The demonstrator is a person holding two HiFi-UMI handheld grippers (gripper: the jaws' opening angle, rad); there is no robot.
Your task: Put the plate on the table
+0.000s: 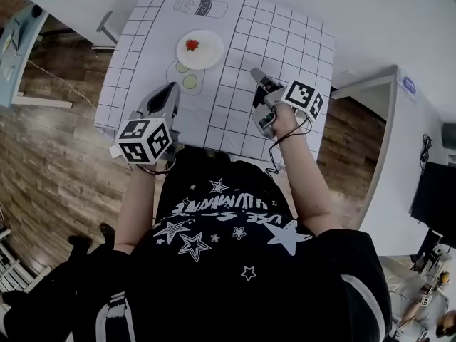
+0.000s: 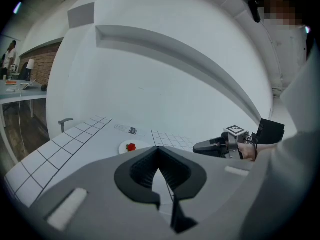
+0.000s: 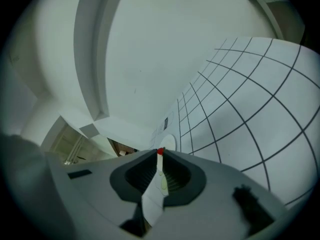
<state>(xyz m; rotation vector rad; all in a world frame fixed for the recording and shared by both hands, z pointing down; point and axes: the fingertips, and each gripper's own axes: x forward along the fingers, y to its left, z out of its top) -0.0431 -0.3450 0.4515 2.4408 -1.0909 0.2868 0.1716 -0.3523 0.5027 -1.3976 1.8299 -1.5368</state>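
A white plate (image 1: 200,49) with a small red piece of food (image 1: 192,45) on it rests on the grid-patterned tablecloth (image 1: 285,41), towards the far side. My left gripper (image 1: 173,87) hovers over the near left of the table, shut and empty, its tips pointing at the plate (image 2: 131,147). My right gripper (image 1: 255,73) is to the right of the plate, also shut with nothing held. In the left gripper view the right gripper (image 2: 216,146) shows at the right. From the right gripper view the plate (image 3: 168,142) lies just beyond the tips (image 3: 160,152).
Printed on the cloth are a bottle outline (image 1: 201,7) and green circles (image 1: 190,82). Wooden floor (image 1: 50,162) surrounds the table. A desk (image 1: 16,45) stands at the far left, a white counter (image 1: 399,134) at the right.
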